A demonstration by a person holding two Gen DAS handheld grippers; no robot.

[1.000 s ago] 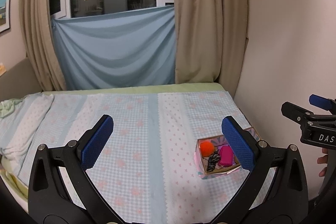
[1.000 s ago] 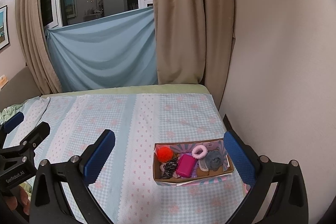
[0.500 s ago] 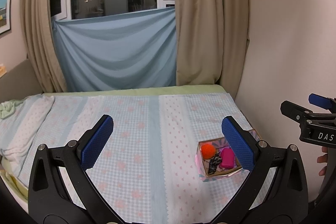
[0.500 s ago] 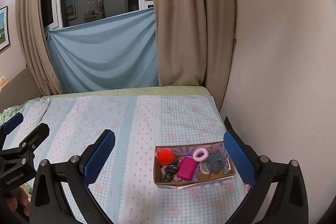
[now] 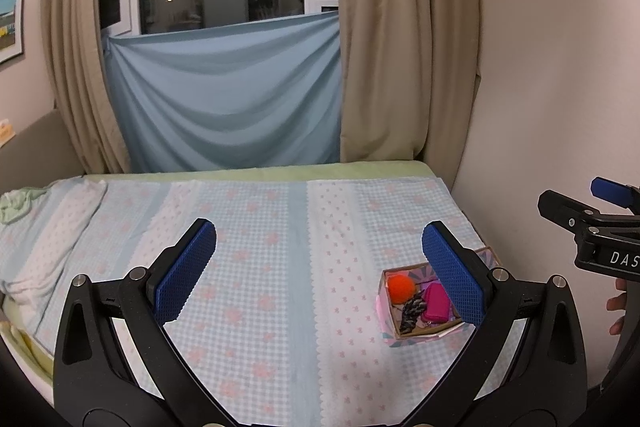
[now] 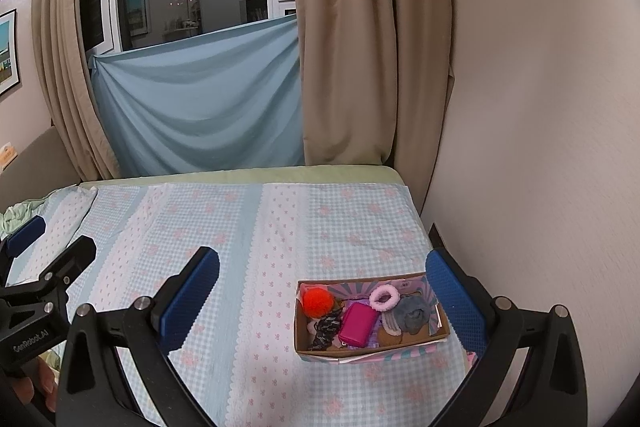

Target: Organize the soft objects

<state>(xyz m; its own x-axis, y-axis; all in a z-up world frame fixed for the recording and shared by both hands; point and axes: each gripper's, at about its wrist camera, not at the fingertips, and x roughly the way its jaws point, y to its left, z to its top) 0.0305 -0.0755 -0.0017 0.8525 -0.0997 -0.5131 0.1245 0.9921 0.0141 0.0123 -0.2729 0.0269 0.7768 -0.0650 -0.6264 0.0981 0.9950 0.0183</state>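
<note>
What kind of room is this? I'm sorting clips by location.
Most likely a bedroom: a bed with a checked floral sheet, beige curtains over a window, and a small box of soft accessories.

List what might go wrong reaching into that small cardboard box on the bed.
1. The orange fluffy pom-pom, magenta zip pouch, pink scrunchie and grey scrunchie lie packed together; open fingers may snag two.
2. The shallow cardboard box sits on soft bedding near the wall; pushing down may tip or slide it.
</note>
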